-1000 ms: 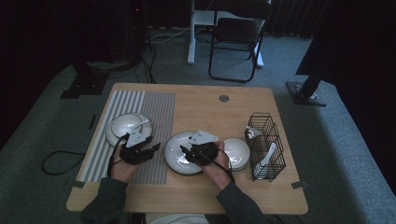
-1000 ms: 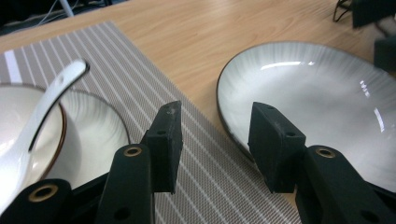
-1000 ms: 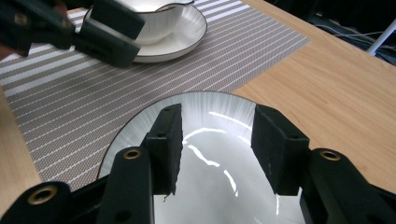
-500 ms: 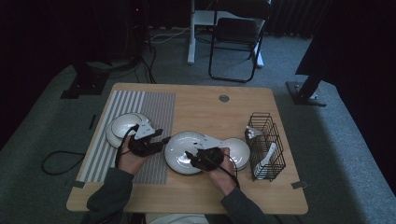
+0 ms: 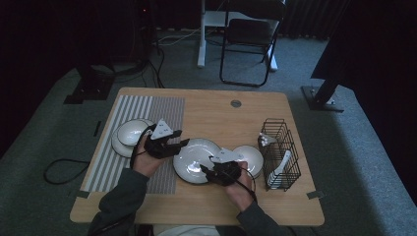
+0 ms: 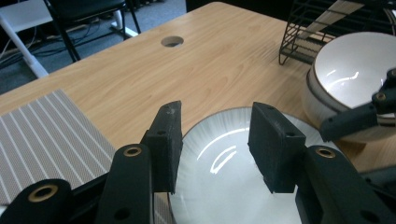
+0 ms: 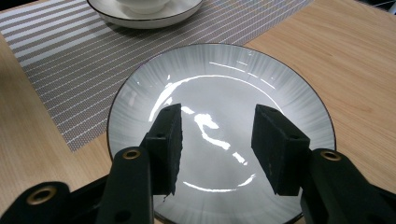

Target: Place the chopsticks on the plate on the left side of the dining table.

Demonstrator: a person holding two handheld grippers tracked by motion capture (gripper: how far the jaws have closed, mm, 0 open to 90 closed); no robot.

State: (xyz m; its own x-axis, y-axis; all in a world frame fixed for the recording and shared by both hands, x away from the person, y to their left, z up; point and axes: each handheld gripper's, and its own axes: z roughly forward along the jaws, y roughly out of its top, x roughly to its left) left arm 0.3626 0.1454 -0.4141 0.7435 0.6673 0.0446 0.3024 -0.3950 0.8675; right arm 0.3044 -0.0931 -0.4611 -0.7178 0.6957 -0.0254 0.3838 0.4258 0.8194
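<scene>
A large grey plate with a dark rim lies in the middle of the wooden table. My left gripper hovers at the plate's left rim, jaws open and empty; in the left gripper view the plate lies just beyond and below the fingertips. My right gripper is open over the plate's near right part, and in the right gripper view the shiny plate lies beneath the jaws with nothing between them. Neither gripper touches the plate.
A white bowl on a plate sits on the striped placemat at the left. Another white bowl stands right of the grey plate, next to a black wire basket with white spoons. A cable hole is farther back.
My left gripper has moved right and upward, from beside the bowl on the placemat to the grey plate's left rim. The right gripper has shifted slightly toward the plate's near edge. Both stay open.
</scene>
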